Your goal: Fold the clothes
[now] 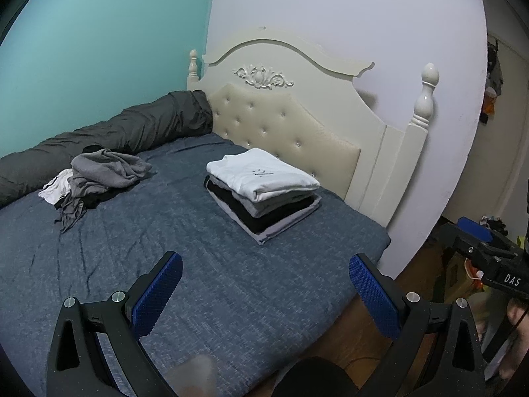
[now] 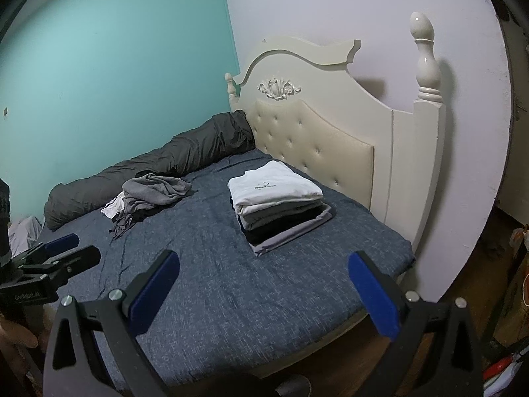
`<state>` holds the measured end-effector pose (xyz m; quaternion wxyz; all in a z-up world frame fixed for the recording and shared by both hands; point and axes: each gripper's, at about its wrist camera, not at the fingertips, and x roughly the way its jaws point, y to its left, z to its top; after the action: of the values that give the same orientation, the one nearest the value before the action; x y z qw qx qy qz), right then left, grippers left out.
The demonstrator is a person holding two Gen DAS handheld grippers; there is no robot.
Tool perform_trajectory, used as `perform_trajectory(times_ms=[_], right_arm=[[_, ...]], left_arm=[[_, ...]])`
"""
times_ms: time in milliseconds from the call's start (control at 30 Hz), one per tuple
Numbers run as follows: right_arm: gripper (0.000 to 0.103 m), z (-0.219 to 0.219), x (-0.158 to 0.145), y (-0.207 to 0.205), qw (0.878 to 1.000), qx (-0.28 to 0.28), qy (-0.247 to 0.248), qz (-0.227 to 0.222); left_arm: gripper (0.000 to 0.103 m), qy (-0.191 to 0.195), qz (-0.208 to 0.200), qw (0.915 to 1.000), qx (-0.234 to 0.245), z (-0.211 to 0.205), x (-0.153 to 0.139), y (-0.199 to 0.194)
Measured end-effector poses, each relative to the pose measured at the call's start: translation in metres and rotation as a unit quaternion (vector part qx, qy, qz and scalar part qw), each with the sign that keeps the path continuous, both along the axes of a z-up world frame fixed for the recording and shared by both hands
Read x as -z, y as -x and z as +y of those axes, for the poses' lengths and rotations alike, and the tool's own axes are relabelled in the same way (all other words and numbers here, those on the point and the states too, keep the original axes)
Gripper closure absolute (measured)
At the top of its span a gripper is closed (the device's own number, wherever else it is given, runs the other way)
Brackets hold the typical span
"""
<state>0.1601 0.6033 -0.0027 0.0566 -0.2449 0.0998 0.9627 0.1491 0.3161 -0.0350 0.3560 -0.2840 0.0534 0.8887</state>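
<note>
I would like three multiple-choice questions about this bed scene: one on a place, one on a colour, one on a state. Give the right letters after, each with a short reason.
1. Where does the crumpled pile of clothes lie?
A. on the floor
B. on the bed, beside the dark rolled bedding
C. on top of the folded stack

2. What colour is the top garment of the folded stack?
A. white
B. red
C. dark blue

3. How do the two grippers stand?
A. both shut on cloth
B. left shut, right open
C. both open and holding nothing

Answers:
1 B, the pile rests on the blue sheet next to the rolled bedding.
2 A, the top garment is white.
3 C, the left gripper and the right gripper have fingers wide apart with nothing between.
</note>
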Motion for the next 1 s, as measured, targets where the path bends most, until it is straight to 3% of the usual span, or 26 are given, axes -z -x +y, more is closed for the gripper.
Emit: perform_trajectory(times_ms=[1000], right_arm=[[0.0,-0.002,0.018,0.0,1.0,-0.001,0.005,-0.02]], left_arm=[[0.0,0.011,0.006,0.9999,0.0,-0.002,0.007,-0.006]])
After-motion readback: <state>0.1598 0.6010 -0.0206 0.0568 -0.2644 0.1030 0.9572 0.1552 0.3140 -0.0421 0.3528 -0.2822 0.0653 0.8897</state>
